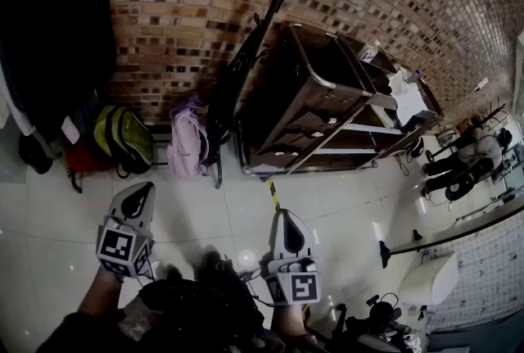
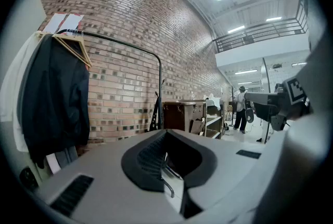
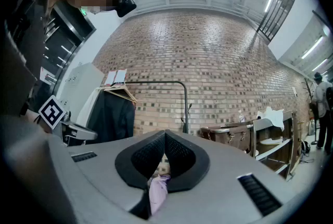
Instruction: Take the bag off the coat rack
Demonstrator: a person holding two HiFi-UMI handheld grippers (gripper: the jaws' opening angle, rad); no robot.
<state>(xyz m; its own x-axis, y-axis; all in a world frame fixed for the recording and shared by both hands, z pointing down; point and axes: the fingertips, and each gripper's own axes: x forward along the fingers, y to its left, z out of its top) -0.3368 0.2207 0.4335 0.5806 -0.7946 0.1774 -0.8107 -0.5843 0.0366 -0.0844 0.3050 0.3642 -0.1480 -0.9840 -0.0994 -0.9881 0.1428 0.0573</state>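
Observation:
A lilac bag (image 1: 188, 142) sits low by the foot of the black coat rack post (image 1: 266, 15), against the brick wall; whether it hangs or rests on the floor I cannot tell. In the right gripper view, the lilac bag (image 3: 157, 192) shows through the gap behind the jaws. A dark coat (image 1: 57, 32) hangs at the rack's left end, under the rail (image 2: 130, 47). My left gripper (image 1: 141, 189) and right gripper (image 1: 284, 214) are held over the tiled floor, well short of the bag. Both are shut with nothing in them.
A yellow-green backpack (image 1: 123, 138) and a red bag (image 1: 82, 156) lie under the coat. A brown metal-framed cart (image 1: 327, 97) stands right of the rack post. A person (image 1: 471, 155) stands far right. Yellow-black tape (image 1: 273, 194) marks the floor.

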